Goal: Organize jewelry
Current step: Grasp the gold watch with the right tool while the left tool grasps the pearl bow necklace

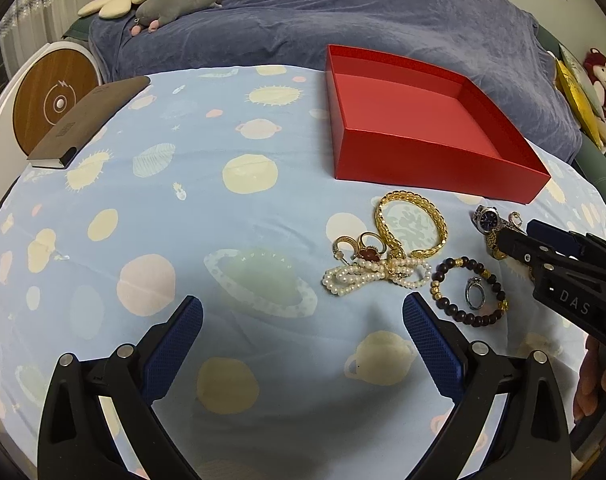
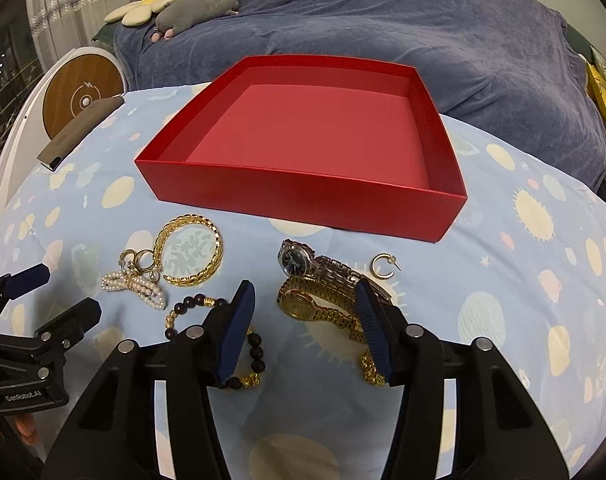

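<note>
**Risk note: right gripper straddling the watches, box still empty**

Right gripper [image 2: 305,304]: fingers part-open, astride the gold watch [image 2: 303,305] on the near side of the red box [image 2: 303,204]. The right pad [image 2: 373,320] lies against its band; the left pad [image 2: 239,320] stands clear. No grip yet.

Left gripper [image 1: 303,320]: released, wide, nothing between the fingers, further from the box than the pearl bracelet [image 1: 377,276].

Hazards, judged:
- The silver watch [image 2: 303,262] lies touching the gold one on its box side. Closing here may snag both bands, or drag one.
- The left finger overlaps the dark bead bracelet [image 2: 219,308]; it could catch.
- Metal links may slip from the pads on lifting.
- The gold hoop earring [image 2: 385,266], just beside the watches, could be knocked.
</note>
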